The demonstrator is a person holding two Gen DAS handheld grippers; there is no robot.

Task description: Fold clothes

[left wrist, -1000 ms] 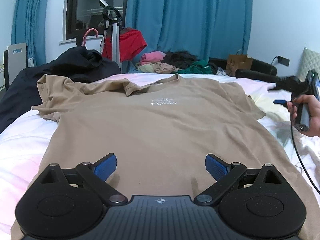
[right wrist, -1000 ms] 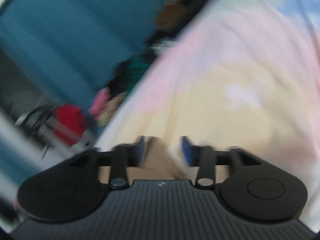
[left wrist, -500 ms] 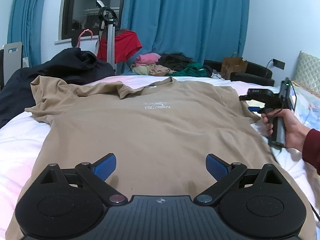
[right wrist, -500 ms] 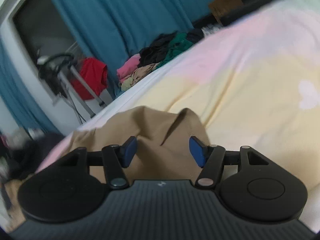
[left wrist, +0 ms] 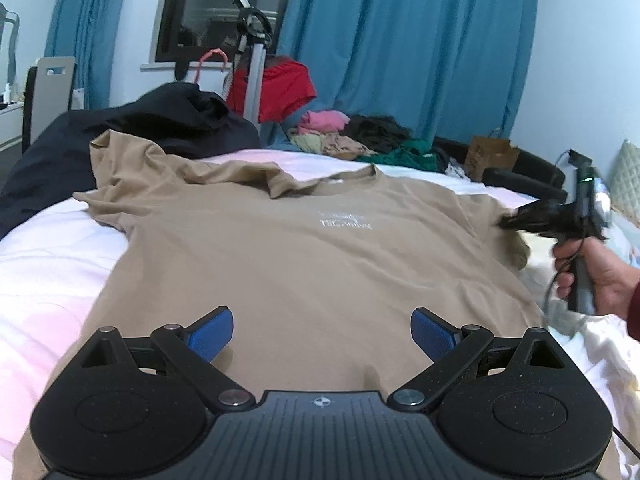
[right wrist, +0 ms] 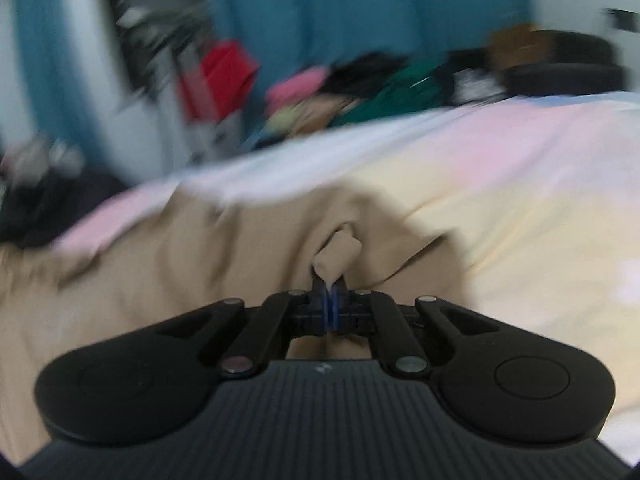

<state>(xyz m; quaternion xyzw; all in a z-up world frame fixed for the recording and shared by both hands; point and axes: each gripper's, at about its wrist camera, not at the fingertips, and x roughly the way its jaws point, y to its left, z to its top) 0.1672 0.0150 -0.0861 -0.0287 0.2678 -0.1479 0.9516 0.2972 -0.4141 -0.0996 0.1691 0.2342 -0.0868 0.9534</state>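
Bed surface: white and pale pink-yellow bed sheet (left wrist: 48, 272) under a tan short-sleeved cotton T-shirt (left wrist: 312, 272), which lies face up and spread flat, hem nearest the left camera, collar far.

Left gripper: black two-finger left gripper with blue pads (left wrist: 322, 330) hovers low over the hem end — jaws spread wide, nothing between them.

Right gripper: black right gripper (right wrist: 331, 308) has its blue pads pinched together on a small ridge of the shirt's right sleeve; the cloth bunches up just ahead of the tips. From the left view the same tool (left wrist: 516, 220) sits at the sleeve edge, held pistol-style by the person's right hand (left wrist: 592, 276).

Step in hand: judged to be the first fold, bringing the right sleeve inward over the chest.

Doing it well: lift only enough to clear the body panel, carry the sleeve straight across toward the white chest print (left wrist: 346, 222), and lay it down flat before letting go. The pinch looks small — a slow pull should keep it from slipping out. The left gripper could press the hem to stop the whole shirt dragging.

Hand pose: right wrist roughly level, fingers wrapped round the grip, cable trailing below.

Left sleeve: crumpled against a dark navy garment (left wrist: 132, 132); it will want smoothing.

Far background: teal curtains (left wrist: 400, 60), a heap of mixed clothes (left wrist: 352, 140).
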